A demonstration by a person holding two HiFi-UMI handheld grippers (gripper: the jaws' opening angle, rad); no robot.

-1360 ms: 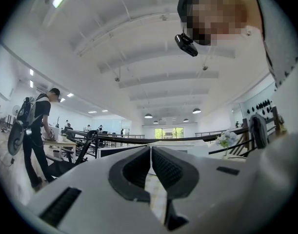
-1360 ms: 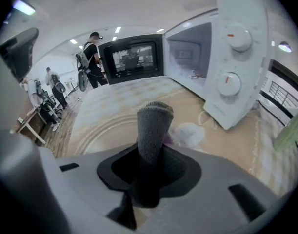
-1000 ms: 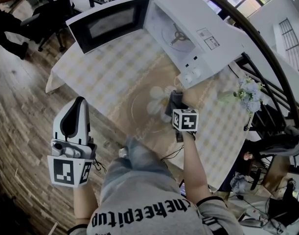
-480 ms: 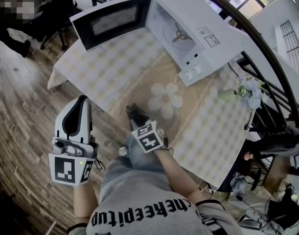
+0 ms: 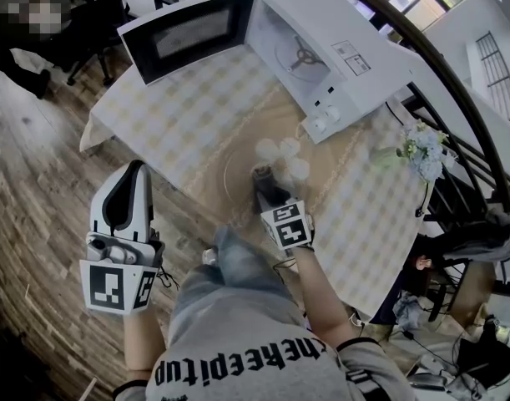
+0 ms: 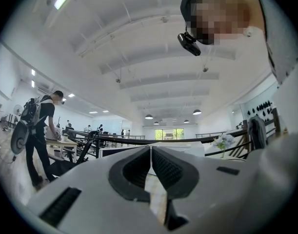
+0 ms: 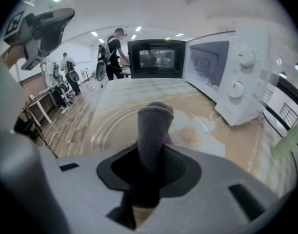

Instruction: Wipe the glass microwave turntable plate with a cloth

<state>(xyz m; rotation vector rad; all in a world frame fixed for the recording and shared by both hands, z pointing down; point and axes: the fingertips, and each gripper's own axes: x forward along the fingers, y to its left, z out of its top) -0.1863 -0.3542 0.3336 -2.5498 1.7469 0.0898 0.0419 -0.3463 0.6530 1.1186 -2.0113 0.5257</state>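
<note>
The clear glass turntable plate [image 5: 238, 170] [image 7: 112, 126] lies on the table in front of the open microwave [image 5: 321, 53] [image 7: 227, 82]. My right gripper [image 5: 263, 178] [image 7: 151, 130] is shut on a folded dark grey cloth [image 7: 153, 130] [image 5: 261, 176], whose tip rests over the middle of the plate. My left gripper [image 5: 131, 178] [image 6: 150, 155] hangs off the table's left side over the wooden floor, jaws together with nothing between them.
The microwave door [image 5: 188, 36] stands open at the back left. A vase of white flowers [image 5: 421, 153] is at the table's right. A flower-print mat [image 5: 284, 153] lies under the plate. People stand in the room behind [image 7: 112, 52].
The right gripper with the cloth swept from the plate's right side to its near-left edge, then back to the plate's middle. The left gripper stayed still.
</note>
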